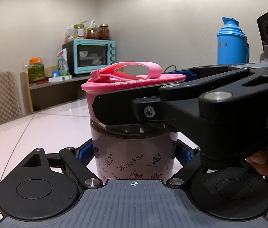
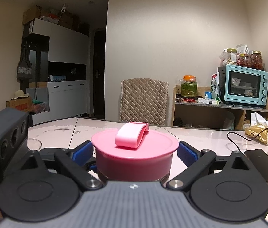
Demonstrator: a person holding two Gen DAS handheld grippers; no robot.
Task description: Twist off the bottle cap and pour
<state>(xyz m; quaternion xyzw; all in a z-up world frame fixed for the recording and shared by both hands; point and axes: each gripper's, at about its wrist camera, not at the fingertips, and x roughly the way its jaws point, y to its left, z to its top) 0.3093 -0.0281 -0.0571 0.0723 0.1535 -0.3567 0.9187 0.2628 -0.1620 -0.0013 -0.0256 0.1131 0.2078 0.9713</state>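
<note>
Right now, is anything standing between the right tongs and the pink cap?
Nothing visible does. The right tongs straddle the pink cap, a blue pad close at each side, no object between.

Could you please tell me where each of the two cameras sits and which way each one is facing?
Left wrist: sits on the left gripper, looking forward across the table at the Hello Kitty bottle clamped between its blue pads; the right gripper reaches in from the right around the pink cap, with fingertips of a hand at the right edge.
Right wrist: sits on the right gripper, looking over the pink cap between its pads; the left gripper's camera block shows at left.
Shared: cap, bottle, turquoise oven, quilted chair.
</note>
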